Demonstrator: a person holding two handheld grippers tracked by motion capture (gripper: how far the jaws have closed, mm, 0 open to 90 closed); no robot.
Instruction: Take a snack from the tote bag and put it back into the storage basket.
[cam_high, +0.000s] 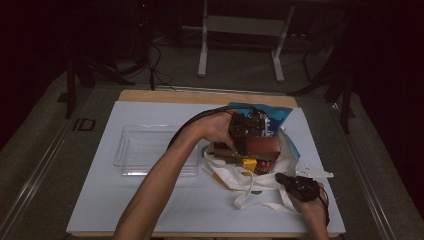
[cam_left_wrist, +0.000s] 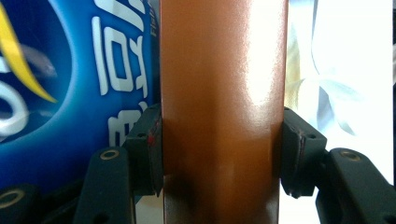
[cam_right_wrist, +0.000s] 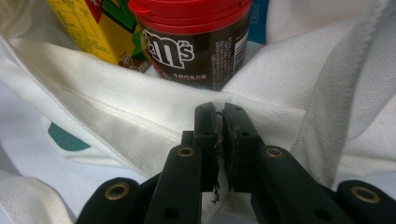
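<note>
My left gripper (cam_left_wrist: 223, 154) is shut on a tall copper-brown box (cam_left_wrist: 223, 70), one pad pressed on each side of it. From above, the box (cam_high: 263, 146) hangs over the mouth of a white cloth bag (cam_high: 227, 175), under the left gripper (cam_high: 248, 131). My right gripper (cam_right_wrist: 220, 123) is shut on the bag's hemmed rim (cam_right_wrist: 116, 116) at its near side, seen from above as the right gripper (cam_high: 281, 178). Inside the bag stand a brown M&M's tub (cam_right_wrist: 196, 51) with a red lid and a yellow carton (cam_right_wrist: 88, 28). A blue snack bag (cam_left_wrist: 70, 93) lies just behind the box.
A clear plastic tray (cam_high: 145, 150) stands left of the bag on the white mat (cam_high: 100, 200). A small white flat object (cam_high: 315, 171) lies to the right of the bag. The bag's straps (cam_high: 250, 200) trail toward the front edge.
</note>
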